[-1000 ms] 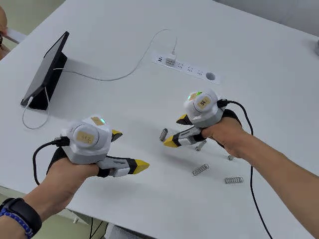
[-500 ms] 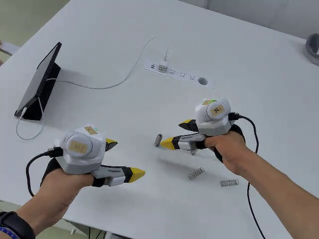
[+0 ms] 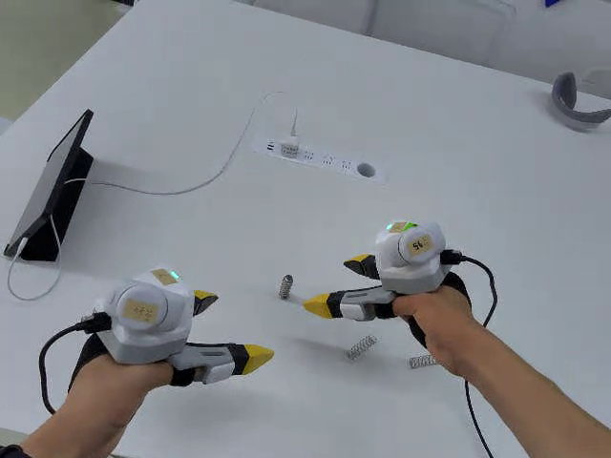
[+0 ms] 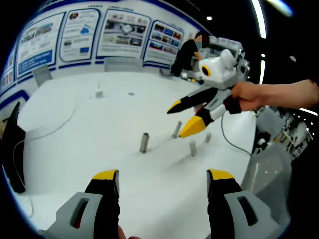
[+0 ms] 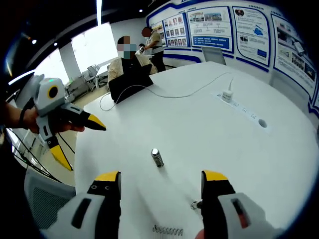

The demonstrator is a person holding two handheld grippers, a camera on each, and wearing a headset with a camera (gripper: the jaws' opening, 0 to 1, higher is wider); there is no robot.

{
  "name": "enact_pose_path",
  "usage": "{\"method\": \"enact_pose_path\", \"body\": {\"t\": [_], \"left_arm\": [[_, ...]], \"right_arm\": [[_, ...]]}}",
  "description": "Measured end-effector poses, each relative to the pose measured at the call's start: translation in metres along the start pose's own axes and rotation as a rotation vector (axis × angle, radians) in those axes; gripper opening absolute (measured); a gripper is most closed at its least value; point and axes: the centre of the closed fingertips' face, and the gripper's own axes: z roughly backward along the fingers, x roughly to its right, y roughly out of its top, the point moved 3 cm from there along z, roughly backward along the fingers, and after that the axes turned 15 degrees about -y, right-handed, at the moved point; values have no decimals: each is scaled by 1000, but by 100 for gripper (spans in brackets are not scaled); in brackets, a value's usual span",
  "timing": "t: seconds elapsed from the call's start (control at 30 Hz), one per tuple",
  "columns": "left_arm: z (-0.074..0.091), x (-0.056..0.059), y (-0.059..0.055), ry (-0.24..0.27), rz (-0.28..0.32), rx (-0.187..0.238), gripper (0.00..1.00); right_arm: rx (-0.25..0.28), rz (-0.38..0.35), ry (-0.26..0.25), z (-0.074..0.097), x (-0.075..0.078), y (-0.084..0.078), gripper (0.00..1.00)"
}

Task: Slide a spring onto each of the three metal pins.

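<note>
A short metal pin with a spring on it (image 3: pixel 285 286) stands upright on the white table (image 3: pixel 191 86). In the right gripper view this pin (image 5: pixel 157 157) rises just beyond my open right gripper (image 5: pixel 160 177), and another small pin (image 5: pixel 195 204) sits by the right jaw. My right gripper (image 3: pixel 336 283) is open, its lower tip just right of the sprung pin. Two loose springs (image 3: pixel 361 347) (image 3: pixel 421 362) lie under that hand. My left gripper (image 3: pixel 232 329) hangs open and holds nothing, nearer me and to the left. The left gripper view shows the sprung pin (image 4: pixel 144 142), a bare pin (image 4: pixel 193 148) and the right gripper (image 4: pixel 199 112).
A white power strip (image 3: pixel 320 158) with a plugged cable lies farther back. A dark tablet on a stand (image 3: pixel 48 186) is at the left edge. A grey curved object (image 3: pixel 578 100) rests at the far right. People stand beyond the table (image 5: pixel 132 55).
The head camera has shifted, so the whole scene sits lower and further left. My right gripper has drawn slightly back to the right of the sprung pin. Both grippers stay open.
</note>
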Motion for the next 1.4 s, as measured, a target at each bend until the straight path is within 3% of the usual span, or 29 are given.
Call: {"method": "enact_pose_path", "body": {"t": [0.53, 1.4], "left_arm": [[1, 0, 1, 10, 6, 0, 74], [-22, 15, 11, -19, -11, -16, 74]], "right_arm": [[32, -83, -81, 35, 19, -29, 71], [-1, -181, -164, 91, 41, -96, 77]]}}
